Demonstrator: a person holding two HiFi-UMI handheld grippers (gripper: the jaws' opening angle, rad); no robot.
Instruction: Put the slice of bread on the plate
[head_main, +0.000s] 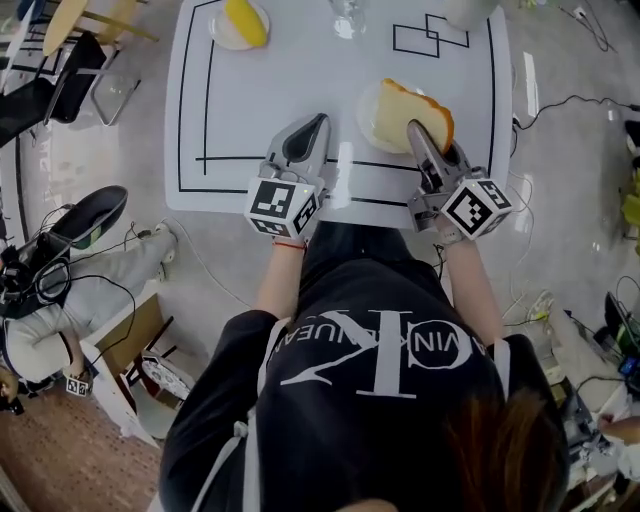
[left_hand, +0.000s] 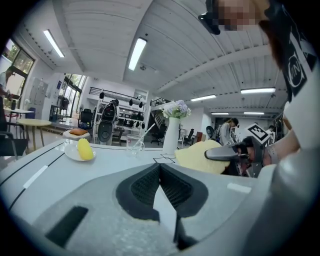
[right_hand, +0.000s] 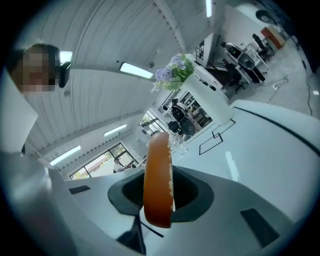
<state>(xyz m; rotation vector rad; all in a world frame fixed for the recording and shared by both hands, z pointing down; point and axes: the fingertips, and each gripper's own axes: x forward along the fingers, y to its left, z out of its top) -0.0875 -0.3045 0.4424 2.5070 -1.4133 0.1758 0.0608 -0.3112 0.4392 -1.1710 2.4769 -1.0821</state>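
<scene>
A slice of bread (head_main: 400, 112) with a pale face and orange-brown crust hangs above the white table (head_main: 270, 100), right of its middle. My right gripper (head_main: 414, 128) is shut on its near edge. In the right gripper view the bread (right_hand: 157, 185) stands edge-on between the jaws. A small white plate (head_main: 222, 30) at the table's far left carries a yellow food item (head_main: 246, 20); the left gripper view shows that plate (left_hand: 72, 155) too. My left gripper (head_main: 317, 122) hovers over the table's near middle, shut with nothing in it (left_hand: 160, 167).
A drinking glass (head_main: 348, 18) stands at the far middle and a white vase with flowers (left_hand: 171, 135) at the far right. Black lines and rectangles mark the tabletop. Chairs, cables and a seated person lie around the table on the floor.
</scene>
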